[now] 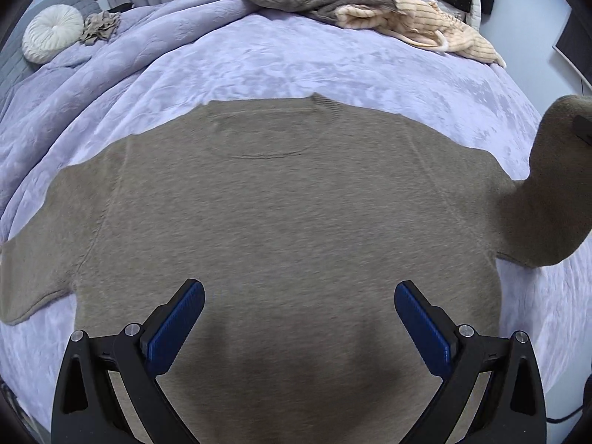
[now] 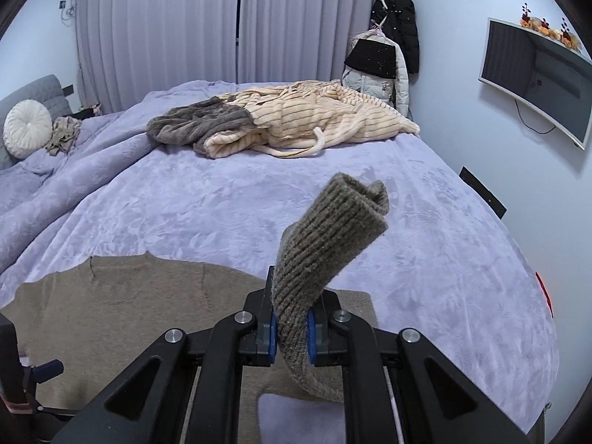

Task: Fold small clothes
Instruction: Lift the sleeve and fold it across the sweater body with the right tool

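Note:
A taupe knit sweater (image 1: 281, 214) lies flat on the lilac bed cover, neckline away from me; it also shows in the right wrist view (image 2: 111, 307). My left gripper (image 1: 299, 292) is open and empty, hovering over the sweater's lower body. My right gripper (image 2: 291, 327) is shut on the ribbed cuff of the sweater's right sleeve (image 2: 325, 244) and holds it lifted off the bed. In the left wrist view that raised sleeve (image 1: 555, 181) stands up at the right edge. The left sleeve (image 1: 37, 259) lies flat.
A heap of grey and cream striped clothes (image 2: 281, 125) lies at the far side of the bed cover (image 2: 229, 199). A round white cushion (image 2: 26, 127) and a small crumpled garment (image 2: 64, 135) sit at far left. A wall screen (image 2: 532, 77) and hanging coats (image 2: 392, 59) are at right.

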